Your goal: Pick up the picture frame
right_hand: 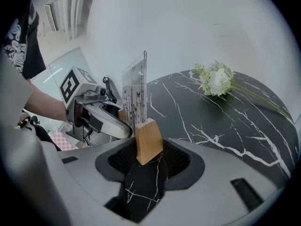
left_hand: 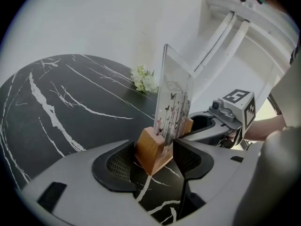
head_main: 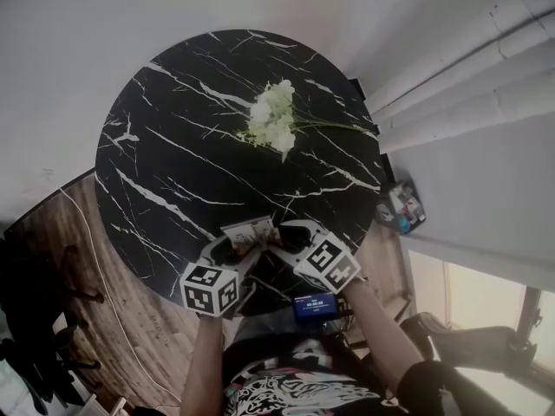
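The picture frame [head_main: 250,231], a clear panel printed with flowers and butterflies in a wooden base, stands near the front edge of the round black marble table [head_main: 165,146]. My left gripper [left_hand: 154,157] is shut on one end of the wooden base [left_hand: 150,149], with the panel [left_hand: 173,100] leaning right above it. From the opposite side my right gripper [right_hand: 149,155] is shut on the other end of the base [right_hand: 148,142], and the panel [right_hand: 135,91] rises upright beyond it. Whether the base still touches the table is unclear.
A bunch of white flowers [head_main: 273,118] lies at the far middle of the table. A small device with a lit screen [head_main: 314,304] sits by the person's lap. White curtains [head_main: 468,76] hang to the right, with small items [head_main: 401,206] below them.
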`<state>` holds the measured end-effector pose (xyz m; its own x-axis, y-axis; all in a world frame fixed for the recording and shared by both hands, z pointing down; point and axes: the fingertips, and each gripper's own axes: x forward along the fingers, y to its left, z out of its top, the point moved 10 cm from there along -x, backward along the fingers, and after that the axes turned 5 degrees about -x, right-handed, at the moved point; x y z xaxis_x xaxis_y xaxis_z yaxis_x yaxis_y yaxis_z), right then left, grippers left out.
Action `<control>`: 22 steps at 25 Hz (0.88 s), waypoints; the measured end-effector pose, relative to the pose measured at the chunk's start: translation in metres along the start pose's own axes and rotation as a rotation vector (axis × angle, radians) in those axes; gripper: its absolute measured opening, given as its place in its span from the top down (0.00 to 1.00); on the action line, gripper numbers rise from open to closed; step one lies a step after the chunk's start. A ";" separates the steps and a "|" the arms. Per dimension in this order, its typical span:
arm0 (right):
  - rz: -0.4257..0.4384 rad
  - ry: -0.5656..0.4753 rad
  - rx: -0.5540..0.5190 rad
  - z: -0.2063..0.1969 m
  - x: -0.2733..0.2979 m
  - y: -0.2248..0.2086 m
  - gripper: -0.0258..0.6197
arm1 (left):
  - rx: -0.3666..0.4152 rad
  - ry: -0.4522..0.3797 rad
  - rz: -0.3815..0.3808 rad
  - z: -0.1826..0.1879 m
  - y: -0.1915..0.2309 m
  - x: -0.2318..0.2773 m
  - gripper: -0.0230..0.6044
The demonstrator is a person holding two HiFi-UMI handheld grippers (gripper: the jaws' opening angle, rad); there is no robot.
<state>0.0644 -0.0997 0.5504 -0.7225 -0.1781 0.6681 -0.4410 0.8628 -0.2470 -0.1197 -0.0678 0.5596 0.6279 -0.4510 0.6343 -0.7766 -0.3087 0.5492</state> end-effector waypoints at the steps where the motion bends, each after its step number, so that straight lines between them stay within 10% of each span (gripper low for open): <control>1: -0.002 0.001 0.009 0.001 -0.001 0.001 0.69 | 0.000 0.001 -0.002 0.000 -0.001 -0.001 0.54; 22: -0.074 -0.129 0.154 0.012 -0.040 0.028 0.69 | -0.013 -0.067 -0.046 0.010 -0.026 -0.032 0.54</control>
<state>0.0745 -0.0740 0.5080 -0.7430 -0.3062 0.5952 -0.5644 0.7646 -0.3112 -0.1197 -0.0535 0.5198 0.6575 -0.4918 0.5708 -0.7461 -0.3194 0.5843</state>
